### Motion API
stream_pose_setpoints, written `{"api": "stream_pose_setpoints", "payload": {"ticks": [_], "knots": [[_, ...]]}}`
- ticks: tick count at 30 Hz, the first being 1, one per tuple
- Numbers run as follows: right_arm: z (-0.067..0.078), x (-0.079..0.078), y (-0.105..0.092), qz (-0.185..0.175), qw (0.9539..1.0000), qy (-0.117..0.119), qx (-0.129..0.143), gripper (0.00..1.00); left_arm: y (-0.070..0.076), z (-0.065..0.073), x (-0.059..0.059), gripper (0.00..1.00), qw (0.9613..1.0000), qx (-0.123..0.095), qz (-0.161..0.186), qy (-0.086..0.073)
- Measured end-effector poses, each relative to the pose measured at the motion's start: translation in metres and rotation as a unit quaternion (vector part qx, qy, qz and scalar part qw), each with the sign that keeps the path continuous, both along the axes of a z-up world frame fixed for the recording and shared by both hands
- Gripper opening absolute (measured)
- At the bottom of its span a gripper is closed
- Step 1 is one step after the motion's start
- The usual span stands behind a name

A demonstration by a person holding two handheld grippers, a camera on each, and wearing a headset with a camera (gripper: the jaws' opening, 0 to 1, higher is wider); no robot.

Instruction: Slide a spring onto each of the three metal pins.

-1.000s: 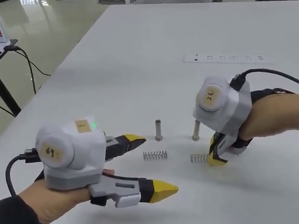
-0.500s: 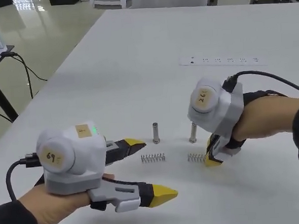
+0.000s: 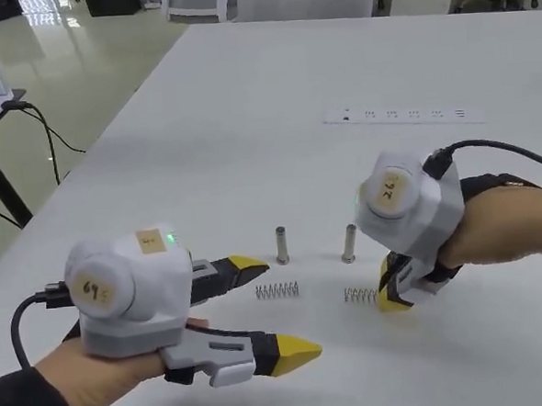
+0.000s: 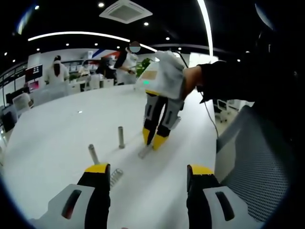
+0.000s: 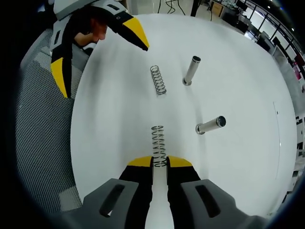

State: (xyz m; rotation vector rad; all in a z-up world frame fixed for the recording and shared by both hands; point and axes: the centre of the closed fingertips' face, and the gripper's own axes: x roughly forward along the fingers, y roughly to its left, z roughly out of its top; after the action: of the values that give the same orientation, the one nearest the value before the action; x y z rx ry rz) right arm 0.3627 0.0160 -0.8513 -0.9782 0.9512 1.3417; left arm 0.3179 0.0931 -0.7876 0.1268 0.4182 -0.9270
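Behind right hand-held gripper [image 3: 393, 297] tips, spring [image 3: 359, 295] end hidden

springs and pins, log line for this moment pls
right gripper: shut on near spring end | left gripper: open, empty | other spring: flat on table | left pin, right pin: upright, bare

The table top [image 3: 248, 122] is smooth, matt white. On it, the left pin [image 3: 281, 245] and right pin [image 3: 349, 243] are bare grey metal with a dull satin sheen. The loose spring [image 3: 277, 291] and the held spring [image 3: 359, 295] are thin, faintly shiny coiled metal wire. The left gripper [image 3: 288, 305] and right gripper [image 3: 387, 295] have smooth white plastic housings with a soft gloss, tan paper labels, black plastic jaws and matt yellow tips. The power strip [image 3: 404, 116] is white plastic. A cable [image 3: 14, 320] looks black and rubbery. The floor [image 3: 87, 58] is polished and reflective. A chair [image 5: 38, 124] has grey woven mesh.
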Motion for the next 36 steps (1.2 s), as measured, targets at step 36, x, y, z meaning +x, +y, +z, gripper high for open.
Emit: {"api": "stream_pose_setpoints", "payload": {"ticks": [36], "knots": [[0.08, -0.029, 0.037, 0.086, 0.9944, -0.031, 0.053, 0.08, -0.022, 0.042, 0.013, 0.29, 0.9975, 0.008, -0.049, -0.051]]}}
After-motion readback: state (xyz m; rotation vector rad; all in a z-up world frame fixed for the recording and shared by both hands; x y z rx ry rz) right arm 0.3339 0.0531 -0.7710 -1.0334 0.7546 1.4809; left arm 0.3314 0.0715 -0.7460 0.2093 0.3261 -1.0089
